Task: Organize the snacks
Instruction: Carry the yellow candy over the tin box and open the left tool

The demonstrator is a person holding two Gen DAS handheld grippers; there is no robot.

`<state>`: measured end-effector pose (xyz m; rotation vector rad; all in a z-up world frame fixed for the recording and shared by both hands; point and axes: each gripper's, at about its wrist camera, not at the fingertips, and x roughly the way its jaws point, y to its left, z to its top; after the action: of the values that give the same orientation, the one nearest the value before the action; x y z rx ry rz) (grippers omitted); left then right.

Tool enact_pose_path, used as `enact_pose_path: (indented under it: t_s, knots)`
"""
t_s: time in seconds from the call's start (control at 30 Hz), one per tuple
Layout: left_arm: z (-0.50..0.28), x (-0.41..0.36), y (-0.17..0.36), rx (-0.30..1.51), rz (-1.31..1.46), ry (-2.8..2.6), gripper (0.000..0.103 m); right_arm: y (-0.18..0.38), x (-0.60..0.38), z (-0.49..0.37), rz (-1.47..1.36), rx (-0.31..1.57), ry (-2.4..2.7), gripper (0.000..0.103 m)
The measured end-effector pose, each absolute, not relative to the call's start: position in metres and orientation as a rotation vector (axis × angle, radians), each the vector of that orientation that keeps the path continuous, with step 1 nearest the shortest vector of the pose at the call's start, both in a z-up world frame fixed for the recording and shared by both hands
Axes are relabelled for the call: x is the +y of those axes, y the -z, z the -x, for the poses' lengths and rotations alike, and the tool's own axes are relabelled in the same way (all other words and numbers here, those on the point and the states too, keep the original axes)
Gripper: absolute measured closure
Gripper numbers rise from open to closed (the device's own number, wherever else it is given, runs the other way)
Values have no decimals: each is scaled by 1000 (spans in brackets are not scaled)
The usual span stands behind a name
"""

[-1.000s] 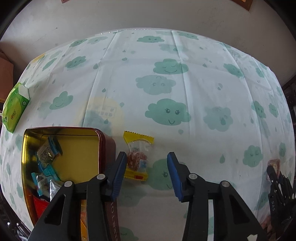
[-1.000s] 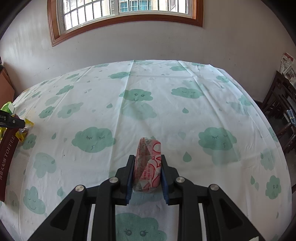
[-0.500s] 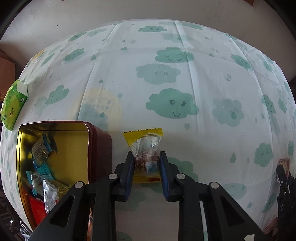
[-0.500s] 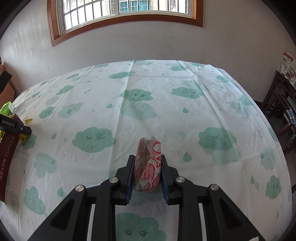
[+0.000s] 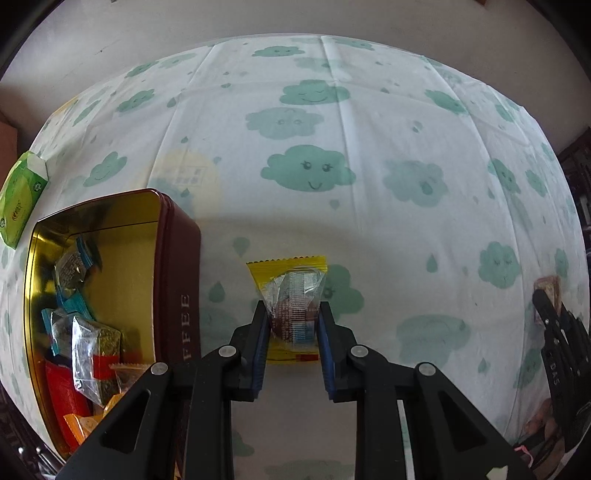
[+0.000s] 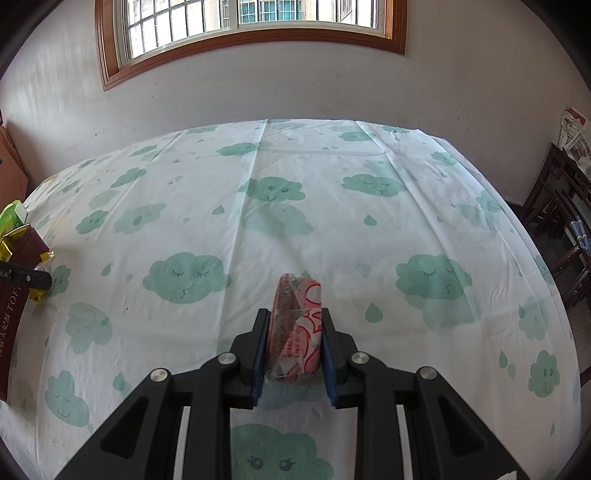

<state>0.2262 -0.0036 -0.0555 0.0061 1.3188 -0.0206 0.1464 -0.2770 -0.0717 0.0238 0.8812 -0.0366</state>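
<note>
My left gripper is shut on a yellow-edged clear snack packet and holds it just right of an open dark red toffee tin with a gold inside that holds several wrapped snacks. My right gripper is shut on a pink and red wrapped snack above the cloud-print tablecloth. In the right wrist view the tin and my left gripper show at the far left edge. In the left wrist view my right gripper shows at the right edge.
A green tissue pack lies at the table's left edge behind the tin. A wall with a wooden-framed window is beyond the table. Dark wooden chairs stand at the right.
My left gripper closed on the yellow packet and has lifted it slightly, moving closer beside the tin. My right gripper has stayed still with the pink snack.
</note>
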Motion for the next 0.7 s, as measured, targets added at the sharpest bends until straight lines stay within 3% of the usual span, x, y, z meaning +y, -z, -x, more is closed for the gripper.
enact_pose_path:
  t_s: [0.7]
  knots:
    - [-179, -2, -15, 1197, -24, 135, 81, 71, -276, -147, -19, 882, 40, 77]
